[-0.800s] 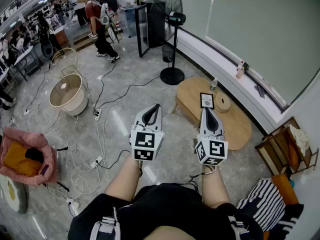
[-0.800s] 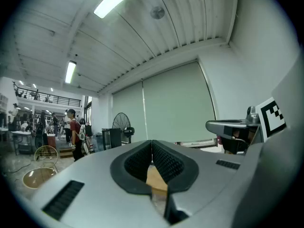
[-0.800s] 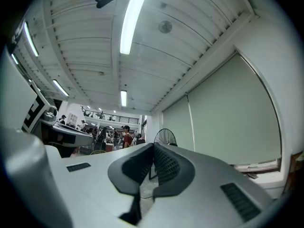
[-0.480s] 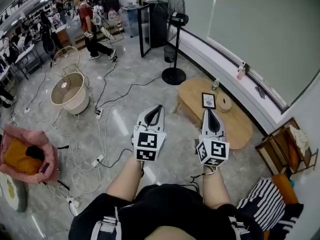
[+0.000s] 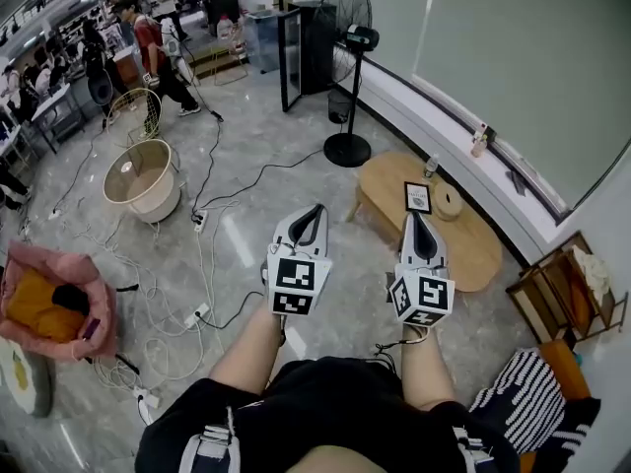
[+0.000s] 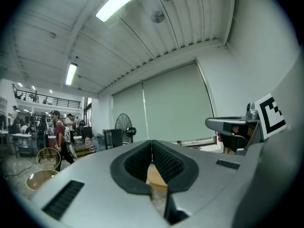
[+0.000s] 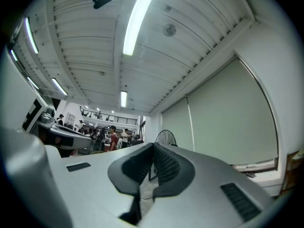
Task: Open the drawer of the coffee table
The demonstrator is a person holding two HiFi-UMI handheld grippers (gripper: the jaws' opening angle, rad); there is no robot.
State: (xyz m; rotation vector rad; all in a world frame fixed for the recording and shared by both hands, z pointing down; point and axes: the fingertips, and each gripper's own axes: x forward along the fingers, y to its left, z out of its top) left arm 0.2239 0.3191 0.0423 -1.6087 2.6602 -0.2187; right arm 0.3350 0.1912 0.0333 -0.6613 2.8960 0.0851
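A low oval wooden coffee table (image 5: 473,249) stands ahead at the right in the head view, by the wall. No drawer front shows from here. On its top are a small framed picture (image 5: 418,197), a round wooden disc (image 5: 449,205) and a small bottle (image 5: 431,167). My left gripper (image 5: 316,209) is held out level over the floor, shut and empty, left of the table. My right gripper (image 5: 411,217) is shut and empty, its tip over the table's near edge in the picture. A piece of the table (image 6: 156,176) shows behind the shut left jaws.
A standing fan (image 5: 347,28) and a black cabinet (image 5: 301,47) are beyond the table. Cables and power strips (image 5: 197,315) trail across the marble floor at the left, near a round beige basket (image 5: 144,180) and a pink bag (image 5: 54,308). A wooden rack (image 5: 562,299) stands at right. People stand far back.
The view has shifted slightly: the table and both grippers sit a little further right and lower. A person in the background has walked left. Both grippers stay shut.
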